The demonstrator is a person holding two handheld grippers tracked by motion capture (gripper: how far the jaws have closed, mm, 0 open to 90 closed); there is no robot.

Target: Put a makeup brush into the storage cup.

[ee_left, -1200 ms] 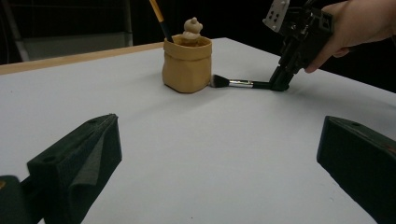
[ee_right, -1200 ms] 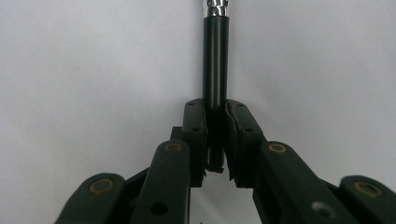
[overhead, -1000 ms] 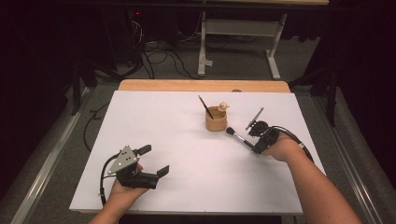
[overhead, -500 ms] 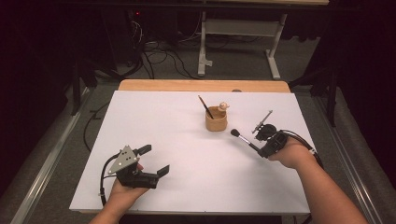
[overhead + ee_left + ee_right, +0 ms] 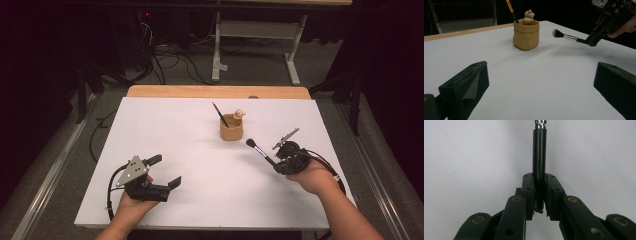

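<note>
A tan pouch-shaped holder (image 5: 231, 131) stands right of the middle of the white tabletop (image 5: 190, 135). Out of it stick a dark thin brush (image 5: 220, 114) and a beige rounded knob (image 5: 239, 114). My right gripper (image 5: 274, 164) is shut on the black handle of a makeup brush (image 5: 260, 151), whose dark bristle head points toward the holder, a short way in front of it and to its right. The right gripper view shows the pads (image 5: 528, 185) clamped on the handle (image 5: 539, 152). Near the front left, my left gripper (image 5: 166, 171) is open with nothing between its jaws, facing the holder (image 5: 526, 35).
A wooden strip (image 5: 215, 92) borders the table's far edge. Beyond it are cables (image 5: 165, 55) and a white table frame (image 5: 255, 45) on the floor. A black cable (image 5: 111, 192) loops from the left gripper near the front left edge.
My right gripper has carried the makeup brush a little to the right and toward the front edge, away from the holder. The left gripper has stayed where it was.
</note>
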